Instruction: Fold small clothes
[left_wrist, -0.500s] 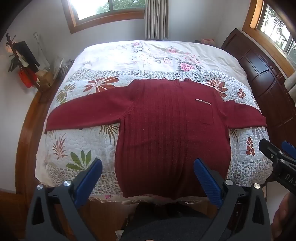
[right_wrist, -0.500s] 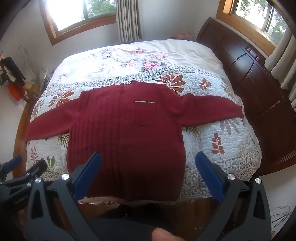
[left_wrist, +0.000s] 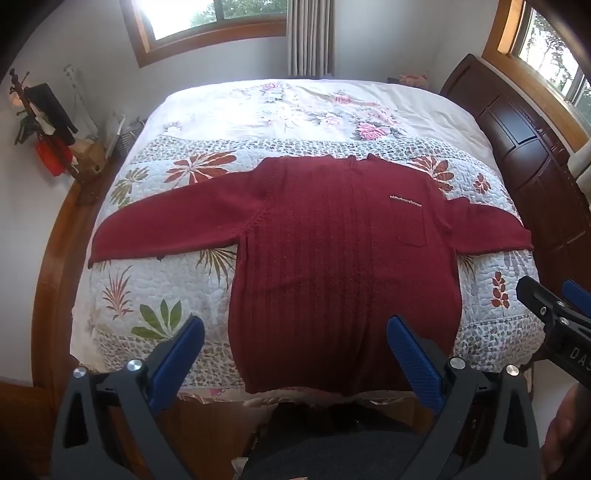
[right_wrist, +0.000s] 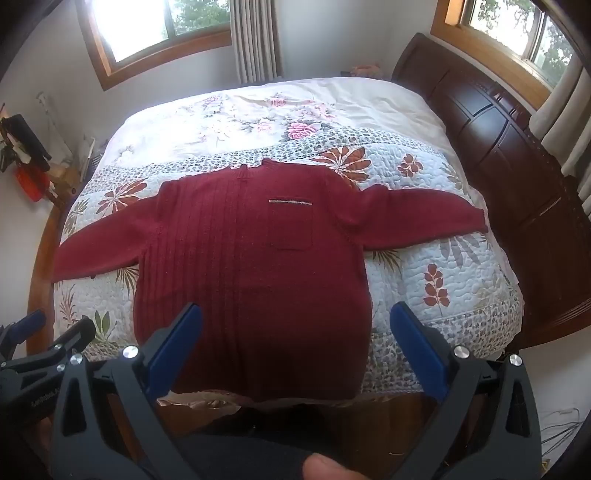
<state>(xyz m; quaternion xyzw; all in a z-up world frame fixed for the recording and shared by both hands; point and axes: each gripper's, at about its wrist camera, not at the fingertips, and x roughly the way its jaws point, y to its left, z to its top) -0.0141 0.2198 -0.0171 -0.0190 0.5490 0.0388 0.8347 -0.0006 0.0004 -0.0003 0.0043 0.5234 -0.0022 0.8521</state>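
Nothing has shifted: my left claw (left_wrist: 295, 350) and right claw (right_wrist: 295, 339) still hang released at the sweater's (left_wrist: 332, 240) 6 o'clock hem, on the bed (left_wrist: 258, 110).

A wide bed (left_wrist: 55, 280) with a rounded wooden frame fills the room. Over it lies a quilted coverlet (left_wrist: 155, 280) printed with red and green leaves, and beyond that a pale floral sheet (left_wrist: 295, 107) toward the far side. 1 dark red knitted sweater (left_wrist: 332, 266) is spread flat on the coverlet, front up, both sleeves stretched out sideways, its hem hanging just over the near edge.
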